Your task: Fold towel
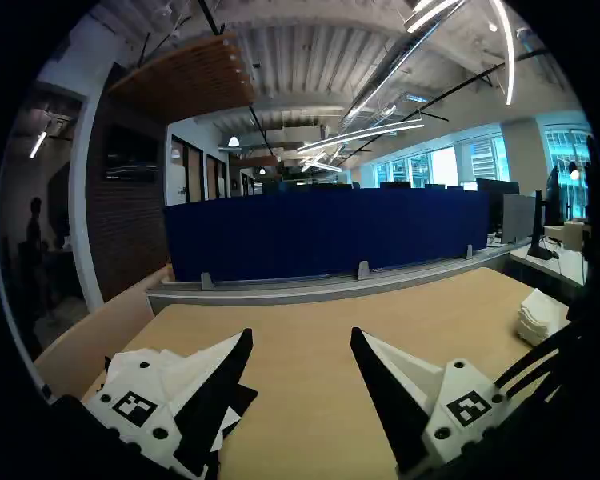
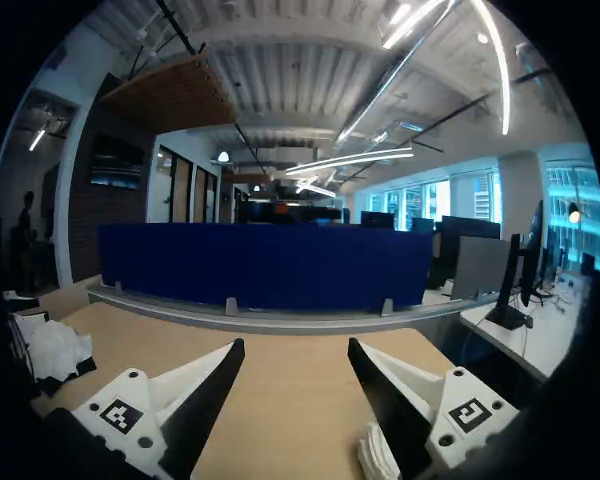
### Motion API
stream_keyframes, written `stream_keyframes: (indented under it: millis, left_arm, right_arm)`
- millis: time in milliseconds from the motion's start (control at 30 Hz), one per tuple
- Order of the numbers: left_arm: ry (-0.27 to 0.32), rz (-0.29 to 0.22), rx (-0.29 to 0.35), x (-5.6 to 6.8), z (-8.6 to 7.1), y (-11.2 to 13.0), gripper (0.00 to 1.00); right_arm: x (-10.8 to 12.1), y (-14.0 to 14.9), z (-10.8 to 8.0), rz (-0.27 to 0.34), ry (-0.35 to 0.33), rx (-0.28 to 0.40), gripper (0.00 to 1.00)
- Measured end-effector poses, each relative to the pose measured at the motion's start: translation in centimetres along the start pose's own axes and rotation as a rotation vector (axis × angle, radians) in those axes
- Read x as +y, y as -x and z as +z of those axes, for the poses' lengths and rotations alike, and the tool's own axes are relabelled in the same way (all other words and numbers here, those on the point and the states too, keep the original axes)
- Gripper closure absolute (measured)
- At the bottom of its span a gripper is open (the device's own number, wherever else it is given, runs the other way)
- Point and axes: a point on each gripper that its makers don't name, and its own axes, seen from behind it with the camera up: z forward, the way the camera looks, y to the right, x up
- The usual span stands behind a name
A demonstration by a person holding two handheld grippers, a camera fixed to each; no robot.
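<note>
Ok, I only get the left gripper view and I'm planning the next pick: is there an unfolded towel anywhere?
Observer: Yes. In the right gripper view a crumpled white towel lies at the far left, on something dark.
Operator: Is the right gripper free to take it?
Observer: The right gripper has its tongs open, with bare table between them.
Operator: And the folded stack on my right?
Observer: That folded stack sits low in the right gripper view, partly hidden by the finger on the right of that view.
</note>
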Motion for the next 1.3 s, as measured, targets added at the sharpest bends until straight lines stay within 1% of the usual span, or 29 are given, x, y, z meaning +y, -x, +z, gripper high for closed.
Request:
stream_keyframes:
  millis: [200,400,700,900,1133,1200,1300]
  left_arm:
    - [-0.039,0.031,0.017,-1.1,0.1,2.0,0.09]
    - [-0.052,0.034,0.041,-1.1,0.1,4.0,0.09]
    - [-0.065,-0.001,0.071,-1.9,1.0,7.1,0.10]
    - [-0.070,-0.022,0.084,-2.3,2.1,9.4,0.09]
    - [-0.081,-0.028,0.090,-3.1,3.0,12.5,0.10]
    - [-0.085,-0.037,0.092,-3.2,3.2,13.2,0.09]
    - [-0.088,-0.053,0.104,-3.3,3.2,13.1,0.09]
  right_arm:
    - [-1.2,-0.2,0.0,0.012,-0.010,0.002,0.00]
    - [-1.6,-0.3,0.0,0.011,-0.001,0.008,0.00]
    - [-2.7,-0.2,0.2,-0.013,-0.004,0.025,0.00]
    - [-3.1,1.5,0.4,-0.017,-0.003,0.025,0.00]
    - [-3.2,3.5,0.4,-0.020,-0.001,0.011,0.00]
    - [-3.2,3.8,0.5,-0.021,0.000,0.011,0.00]
    - [-3.3,3.9,0.7,-0.021,-0.004,0.008,0.00]
